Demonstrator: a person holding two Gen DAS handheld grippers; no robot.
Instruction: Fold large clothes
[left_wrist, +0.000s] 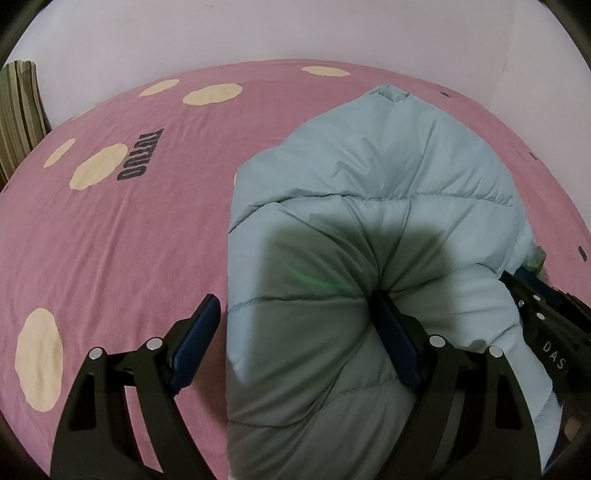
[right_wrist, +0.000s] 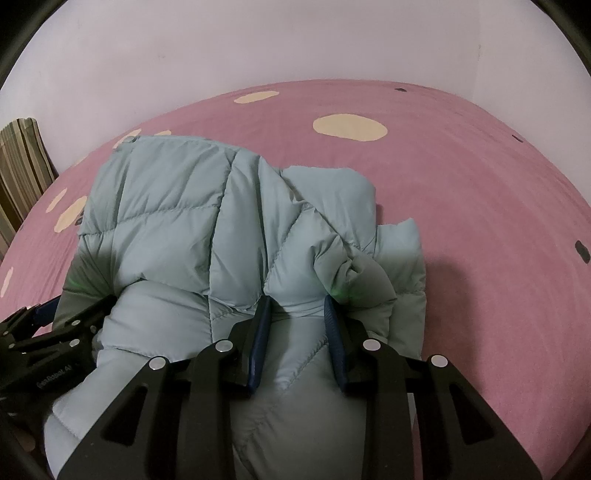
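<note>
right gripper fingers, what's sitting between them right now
A bunched fold of the light blue puffer jacket fills the gap in the right gripper; its fingers pinch it, seen in the right wrist view.

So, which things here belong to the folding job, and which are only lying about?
Belong to the job:
- pale blue puffer jacket
- left tongs, open
- right tongs, shut on the jacket

Only lying about:
- pink spotted bedsheet
- striped cushion
</note>
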